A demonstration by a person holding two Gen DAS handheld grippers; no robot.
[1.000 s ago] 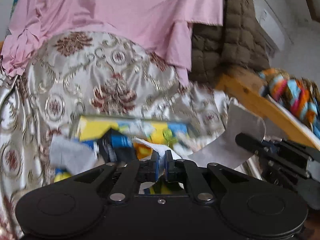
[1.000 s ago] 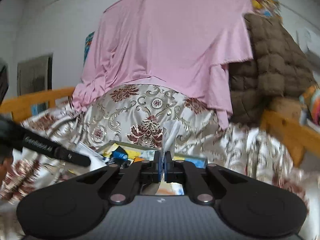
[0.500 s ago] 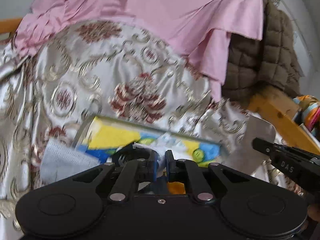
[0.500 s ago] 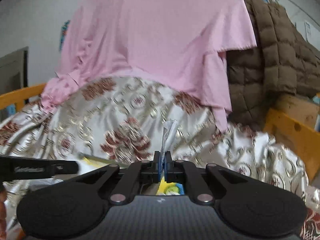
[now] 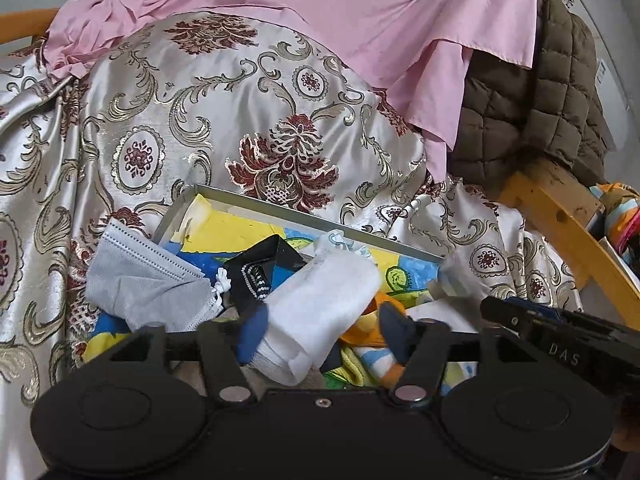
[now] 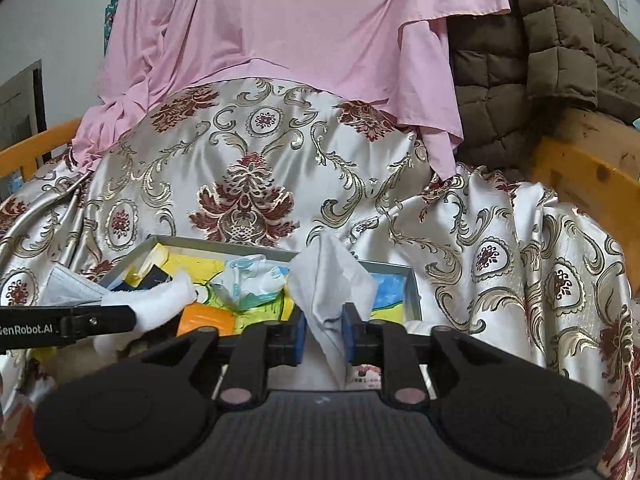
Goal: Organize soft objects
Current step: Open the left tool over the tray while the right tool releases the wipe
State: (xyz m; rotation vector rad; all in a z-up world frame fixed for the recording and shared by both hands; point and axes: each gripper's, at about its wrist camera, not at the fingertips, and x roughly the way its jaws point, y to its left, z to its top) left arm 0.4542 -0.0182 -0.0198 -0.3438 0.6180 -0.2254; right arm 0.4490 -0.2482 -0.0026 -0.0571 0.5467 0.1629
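Now, from the left wrist: the shallow tray (image 5: 304,216) lies on the brocade bedcover (image 5: 248,112) and already carries a jumble of soft things, a black patterned piece (image 5: 256,268) among them, while a grey face mask (image 5: 140,280) hangs over its left edge. So sorting looks well under way, not finished. The left gripper (image 5: 320,328) is opening, jaws wide apart, with the rolled white cloth (image 5: 320,308) lying loose between them over the tray's near edge.

Over to the right wrist: the right gripper (image 6: 325,332) is opening too, its gap narrower. A white tissue (image 6: 328,288) stands up between its pads; whether it touches them is hard to tell, but nothing looks pinched. It sits at the tray's near right corner.
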